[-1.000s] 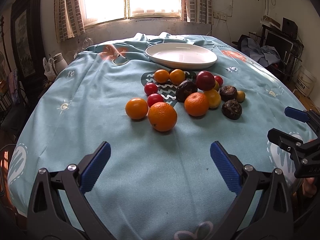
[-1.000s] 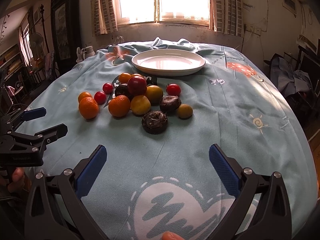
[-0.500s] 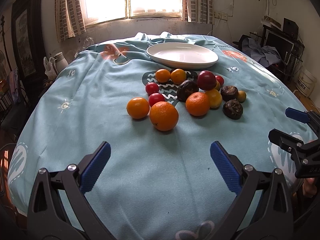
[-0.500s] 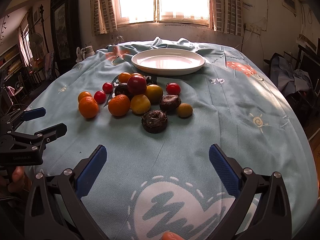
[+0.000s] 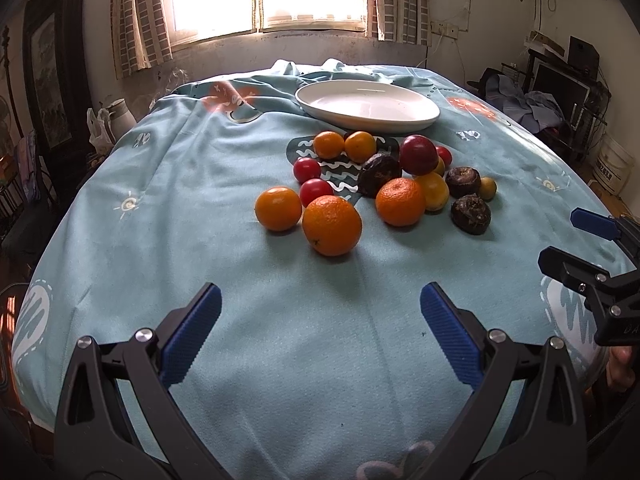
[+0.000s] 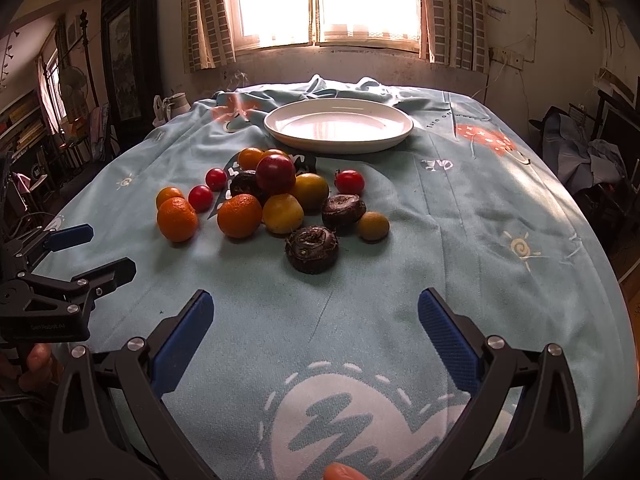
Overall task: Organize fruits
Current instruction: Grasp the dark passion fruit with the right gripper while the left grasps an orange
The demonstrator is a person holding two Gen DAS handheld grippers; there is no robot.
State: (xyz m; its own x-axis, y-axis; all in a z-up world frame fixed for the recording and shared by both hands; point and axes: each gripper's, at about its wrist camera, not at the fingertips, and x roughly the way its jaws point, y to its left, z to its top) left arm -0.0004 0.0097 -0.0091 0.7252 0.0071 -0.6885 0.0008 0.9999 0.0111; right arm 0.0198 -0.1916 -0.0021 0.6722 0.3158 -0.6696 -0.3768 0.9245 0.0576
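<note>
A pile of fruit lies mid-table: a big orange [image 5: 331, 225], smaller oranges, red tomatoes [image 5: 316, 191], yellow fruits, a dark red plum [image 6: 275, 173] and dark brown water chestnuts [image 6: 311, 249]. An empty white plate [image 5: 367, 105] sits behind them; it also shows in the right wrist view [image 6: 338, 125]. My left gripper [image 5: 320, 316] is open and empty, short of the big orange. My right gripper [image 6: 315, 320] is open and empty, short of the nearest chestnut. Each gripper shows at the edge of the other's view.
The table is covered by a light blue patterned cloth [image 5: 192, 184], bunched at the far end under a window. A white jug [image 5: 116, 114] stands off the table's left. Cluttered furniture and clothes [image 5: 536, 104] are off to the right.
Both grippers have crept slightly forward toward the fruit; the fruit looks a little nearer. Nothing was grasped or moved.
</note>
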